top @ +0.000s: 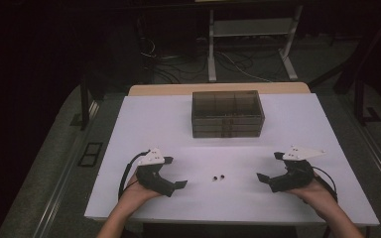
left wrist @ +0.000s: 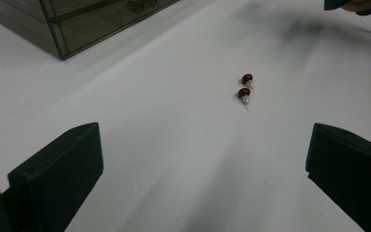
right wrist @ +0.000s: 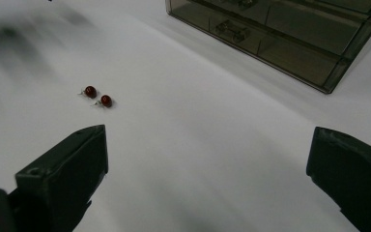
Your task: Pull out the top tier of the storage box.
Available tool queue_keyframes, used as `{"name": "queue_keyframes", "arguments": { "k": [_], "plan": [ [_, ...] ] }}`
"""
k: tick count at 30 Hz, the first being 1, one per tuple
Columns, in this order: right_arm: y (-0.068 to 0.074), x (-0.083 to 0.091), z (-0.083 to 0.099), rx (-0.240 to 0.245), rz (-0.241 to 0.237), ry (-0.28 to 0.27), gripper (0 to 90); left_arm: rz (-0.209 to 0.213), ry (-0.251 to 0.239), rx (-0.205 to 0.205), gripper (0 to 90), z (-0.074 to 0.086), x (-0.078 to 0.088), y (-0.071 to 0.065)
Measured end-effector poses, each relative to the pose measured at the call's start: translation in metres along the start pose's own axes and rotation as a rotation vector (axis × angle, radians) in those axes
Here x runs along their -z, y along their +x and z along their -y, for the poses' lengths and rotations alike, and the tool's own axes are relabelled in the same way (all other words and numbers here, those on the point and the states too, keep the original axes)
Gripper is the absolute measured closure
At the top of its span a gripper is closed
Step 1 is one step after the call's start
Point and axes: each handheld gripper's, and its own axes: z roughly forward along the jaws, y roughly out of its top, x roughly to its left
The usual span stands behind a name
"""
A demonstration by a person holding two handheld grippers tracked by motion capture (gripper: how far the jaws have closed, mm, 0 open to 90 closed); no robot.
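both grippers, left gripper [top: 171, 173] and right gripper [top: 270, 167], gape empty near the desk's [top: 297, 124] front edge; two tiny red earrings [top: 218, 177] could skid away if nudged.

Left gripper [top: 176, 174] and right gripper [top: 266, 166] – matte black bodies, blocky square-ended black jaws, pale grey three-cornered top plates with small dark dots, black cables trailing – forearms bare, no sleeves

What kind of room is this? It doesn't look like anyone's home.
Probably a lab or recording workspace: a bare white table lit in a dark room, loose cables on the floor behind it, and a person holding a left gripper and right gripper.
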Motion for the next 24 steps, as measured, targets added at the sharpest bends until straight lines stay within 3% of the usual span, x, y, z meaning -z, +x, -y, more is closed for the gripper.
{"name": "queue_keyframes", "arguments": {
  "k": [17, 24],
  "plan": [
    [-0.002, -0.012, -0.011, -0.020, -0.032, 0.016, 0.7, 0.006, -0.003, -0.009, 0.0, 0.000, 0.000, -0.001],
    [-0.004, -0.012, -0.015, -0.016, -0.021, -0.003, 0.7, 0.013, -0.006, -0.013, 0.0, -0.001, 0.000, -0.002]
  ]
}}
